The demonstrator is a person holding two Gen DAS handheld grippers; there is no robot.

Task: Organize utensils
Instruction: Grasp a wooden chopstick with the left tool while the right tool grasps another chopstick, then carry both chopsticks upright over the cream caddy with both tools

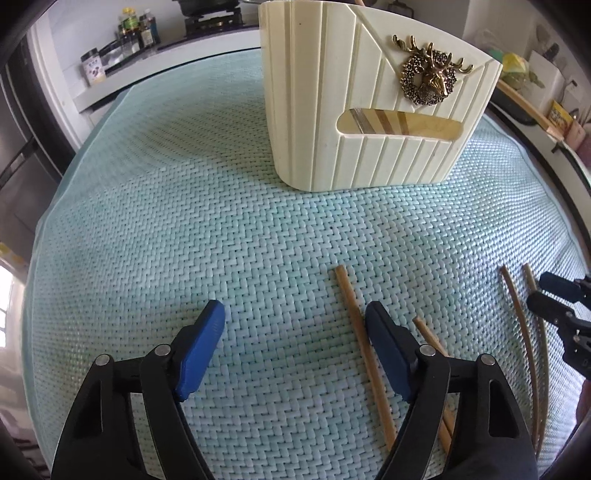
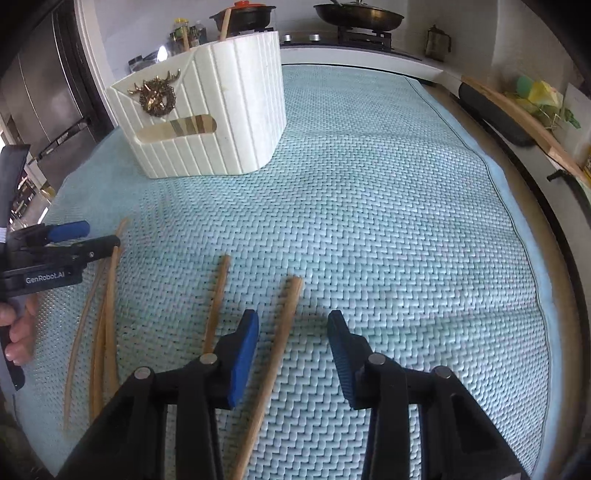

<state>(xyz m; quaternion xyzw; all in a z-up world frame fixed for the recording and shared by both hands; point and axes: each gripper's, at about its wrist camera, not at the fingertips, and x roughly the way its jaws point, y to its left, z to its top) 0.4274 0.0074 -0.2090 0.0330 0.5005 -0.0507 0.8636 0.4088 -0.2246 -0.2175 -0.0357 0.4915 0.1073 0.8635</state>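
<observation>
We see the left gripper [image 1: 295, 310] with its blue pads wide apart and nothing between them, low over the woven light-green mat [image 1: 184, 221]. Just beside its right pad lies one chopstick [image 1: 364, 347], and a second chopstick [image 1: 430, 338] is partly hidden behind that finger.

The right gripper [image 2: 293, 325] has its jaws at a narrower gap (still apart, not pressing anything). One wooden chopstick [image 2: 284, 321] lies on the mat inside this gap, nearer to the left pad; we cannot tell if the pad touches it. Another chopstick [image 2: 218, 291] lies just outside the left pad.

Farther left in the right wrist view, a few more chopsticks [image 2: 107, 321] lie together near a person's hand [image 2: 20, 328].

The cream utensil holder [image 1: 354, 110], with a gold deer ornament [image 1: 430, 72], stands upright at the far side of the mat, well apart from the loose chopsticks. Two sticks [image 2: 223, 26] already stand inside it.
</observation>
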